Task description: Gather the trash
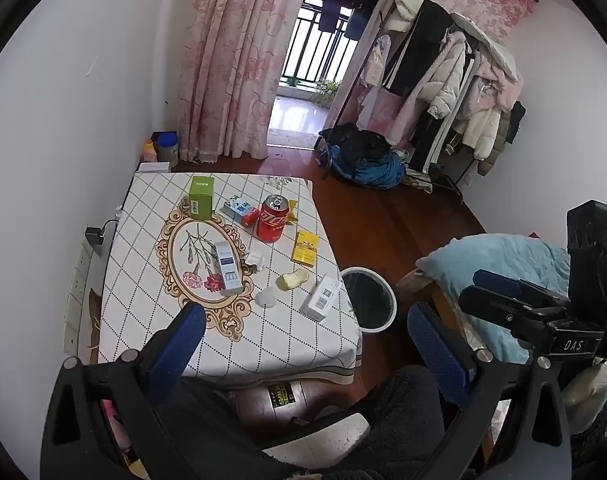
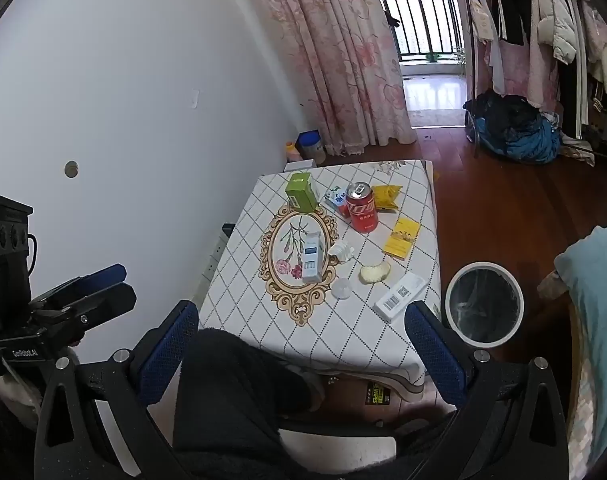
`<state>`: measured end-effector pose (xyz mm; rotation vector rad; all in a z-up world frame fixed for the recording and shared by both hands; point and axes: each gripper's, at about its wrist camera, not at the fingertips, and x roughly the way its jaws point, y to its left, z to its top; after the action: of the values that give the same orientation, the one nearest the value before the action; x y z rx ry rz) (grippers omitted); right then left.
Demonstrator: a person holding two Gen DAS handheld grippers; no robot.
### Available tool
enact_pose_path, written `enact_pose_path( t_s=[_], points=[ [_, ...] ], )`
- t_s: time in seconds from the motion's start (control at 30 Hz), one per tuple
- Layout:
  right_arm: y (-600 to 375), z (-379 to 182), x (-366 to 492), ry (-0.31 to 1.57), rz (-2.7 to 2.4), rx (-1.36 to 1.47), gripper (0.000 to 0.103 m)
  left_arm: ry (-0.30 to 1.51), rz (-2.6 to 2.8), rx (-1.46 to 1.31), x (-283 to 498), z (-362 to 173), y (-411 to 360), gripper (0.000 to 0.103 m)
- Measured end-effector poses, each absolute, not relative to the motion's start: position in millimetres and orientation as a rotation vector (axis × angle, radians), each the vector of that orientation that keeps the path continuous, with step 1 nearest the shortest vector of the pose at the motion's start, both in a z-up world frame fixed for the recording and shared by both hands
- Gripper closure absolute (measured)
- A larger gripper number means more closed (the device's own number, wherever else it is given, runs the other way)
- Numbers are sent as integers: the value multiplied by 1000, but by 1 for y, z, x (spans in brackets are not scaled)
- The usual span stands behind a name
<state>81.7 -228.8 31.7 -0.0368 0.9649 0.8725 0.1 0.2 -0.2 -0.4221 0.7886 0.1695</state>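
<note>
- Progress: nothing is judged collected yet. All litter seen lies on the table (image 1: 303, 344); the bin (image 2: 485, 305) shows only a dark liner, and no item can be made out inside it.
- Left gripper (image 1: 307, 326): jaws are spread wide, nothing is held between them. It is raised near the table's front edge and pitched downward.
- Right gripper (image 2: 303, 328): jaws likewise stand wide apart and are empty; same downward pitch, held beside the left one.
- Bin is placed on the wooden floor just beside the table's right edge, round, white-rimmed, upright.
- Litter noted on the checked cloth:
- red can (image 1: 273, 218), upright, tab opened, near the far middle.
- green box (image 1: 201, 197), upright, at the far left.
- blue-and-white carton (image 1: 237, 206), lying between green box and can.
- yellow snack bag (image 2: 386, 196), crumpled, just behind the can.
- yellow box (image 1: 305, 248), flat, toward the right edge.
- white-and-blue box (image 1: 228, 268), lying on the floral medallion.
- crumpled white paper (image 2: 342, 251), beside that box.
- pale food scrap (image 2: 374, 272), kind cannot be told.
- small clear lid (image 1: 265, 298), flat.
- white barcode box (image 2: 400, 297), nearest the bin and the right gripper.
- Remaining: every item listed is still to be picked and dropped in the bin.
</note>
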Motion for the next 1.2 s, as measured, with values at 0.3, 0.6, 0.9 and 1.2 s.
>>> enact_pose_path(
  t_s=[0.3, 0.6, 0.9, 1.2],
  points=[
    [-233, 35, 81, 963, 854, -43, 0, 783, 154, -420, 0, 2, -3, 0],
    [-240, 43, 78, 936, 860, -22, 0, 770, 135, -416, 0, 6, -4, 0],
    [-245, 47, 77, 926, 860, -26, 0, 766, 131, -414, -1, 9, -6, 0],
    [-249, 48, 75, 923, 862, -28, 0, 769, 135, -423, 1, 12, -3, 0]
  ],
)
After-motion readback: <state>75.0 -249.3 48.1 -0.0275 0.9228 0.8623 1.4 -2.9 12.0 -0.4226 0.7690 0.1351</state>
